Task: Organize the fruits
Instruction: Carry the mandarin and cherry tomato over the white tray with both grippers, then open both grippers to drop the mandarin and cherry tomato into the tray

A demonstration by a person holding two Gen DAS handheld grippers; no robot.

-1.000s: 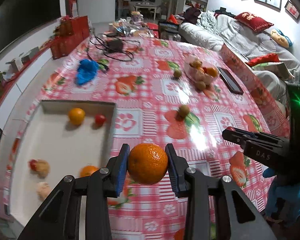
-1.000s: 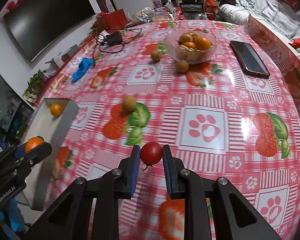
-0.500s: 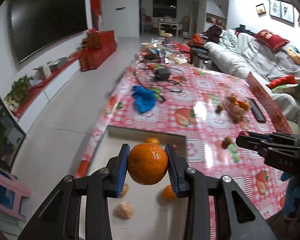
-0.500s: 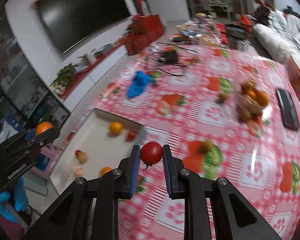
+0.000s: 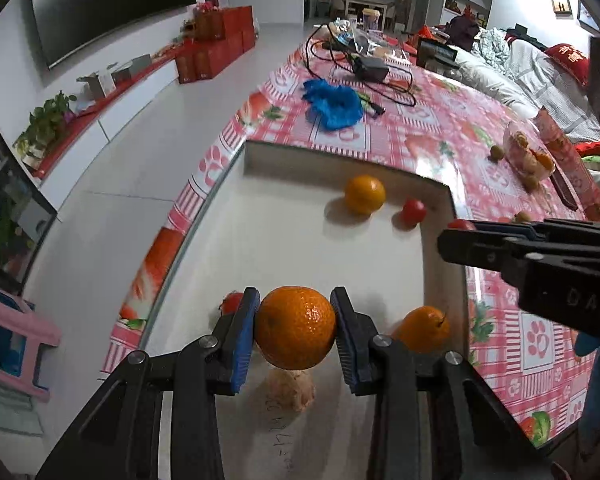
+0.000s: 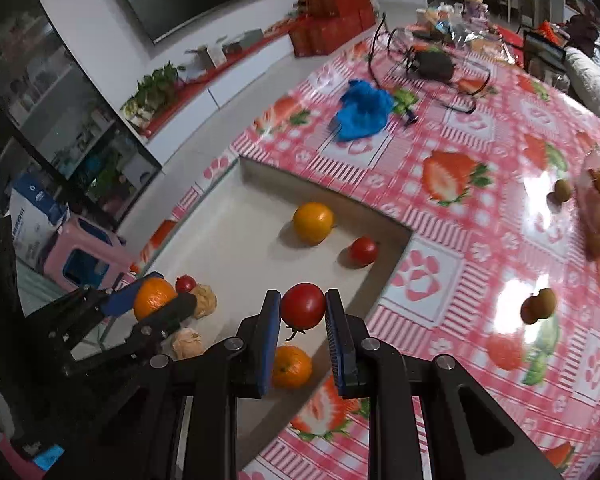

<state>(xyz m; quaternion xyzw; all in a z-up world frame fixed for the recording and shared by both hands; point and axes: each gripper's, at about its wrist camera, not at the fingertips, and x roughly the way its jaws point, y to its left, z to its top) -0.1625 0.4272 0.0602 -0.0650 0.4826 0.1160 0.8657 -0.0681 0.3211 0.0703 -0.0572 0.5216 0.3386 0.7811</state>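
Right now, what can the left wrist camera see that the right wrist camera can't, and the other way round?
Only the left wrist view shows the dark phone lying past the clear fruit bowl.

Only the right wrist view shows the white and blue carton on the floor by the pink stool.

Both show the white tray, the left tool shut on an orange, the right tool shut on a tomato, and the blue cloth.
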